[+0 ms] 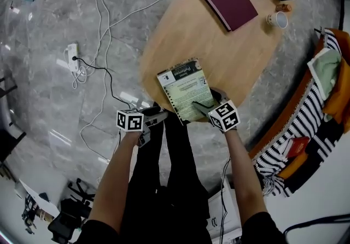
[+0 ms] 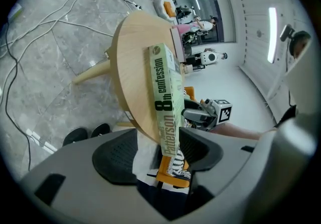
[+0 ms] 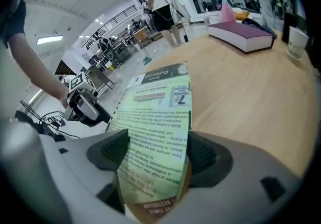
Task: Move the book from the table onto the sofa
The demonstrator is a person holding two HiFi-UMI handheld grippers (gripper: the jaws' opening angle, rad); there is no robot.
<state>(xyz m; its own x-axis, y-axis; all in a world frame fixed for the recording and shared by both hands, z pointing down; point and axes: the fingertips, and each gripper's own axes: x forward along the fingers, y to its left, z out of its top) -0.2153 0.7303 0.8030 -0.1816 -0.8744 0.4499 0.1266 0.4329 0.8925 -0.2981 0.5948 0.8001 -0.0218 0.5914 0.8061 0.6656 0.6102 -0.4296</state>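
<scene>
The book lies at the near rim of the bench, and its overhanging end sits between both pairs of fingers. Our left fingers stand wide on either side of the spine and do not press it. Our right fingers are spread too. The back cover fills their gap, but we see no squeeze. We should close the left pair squarely across the thickness, seated deep, before lifting. Then we carry the book level to the sofa, out beyond the right fingers.
</scene>
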